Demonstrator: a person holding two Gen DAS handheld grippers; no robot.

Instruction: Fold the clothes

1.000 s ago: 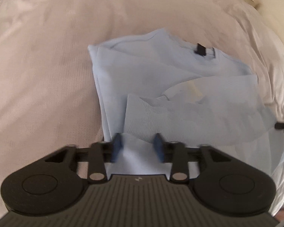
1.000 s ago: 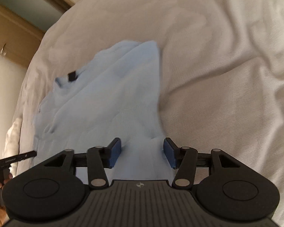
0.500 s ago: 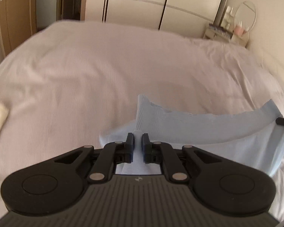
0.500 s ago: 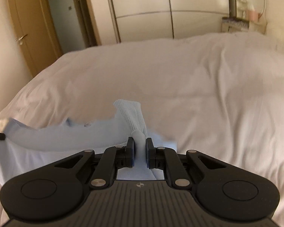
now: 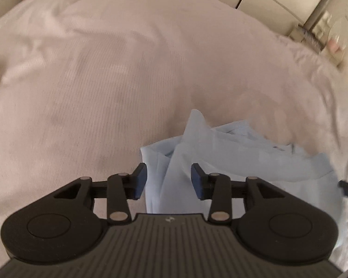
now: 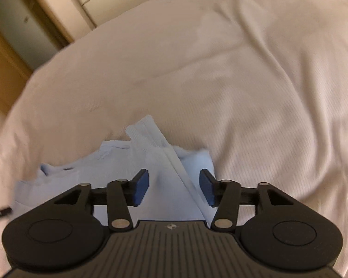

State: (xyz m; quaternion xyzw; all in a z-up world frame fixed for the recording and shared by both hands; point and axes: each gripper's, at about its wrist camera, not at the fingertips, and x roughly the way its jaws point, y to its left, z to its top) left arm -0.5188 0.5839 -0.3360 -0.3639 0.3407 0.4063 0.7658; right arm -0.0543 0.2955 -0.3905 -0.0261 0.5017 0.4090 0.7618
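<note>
Half a second back, clamped on light-blue sweater (image 5: 255,162); now dropped in layered fold on white bed (image 5: 104,92), hem over body. Fold likely landed, corners ragged. Left gripper (image 5: 166,178) and right gripper (image 6: 175,186) low over near edge, jaws wide, holding nothing.

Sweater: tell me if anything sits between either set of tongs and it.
Nothing visible does. The left tongs and right tongs are both open directly over the sweater, whose cloth shows between the pads. Around it is only the bed cover.
</note>
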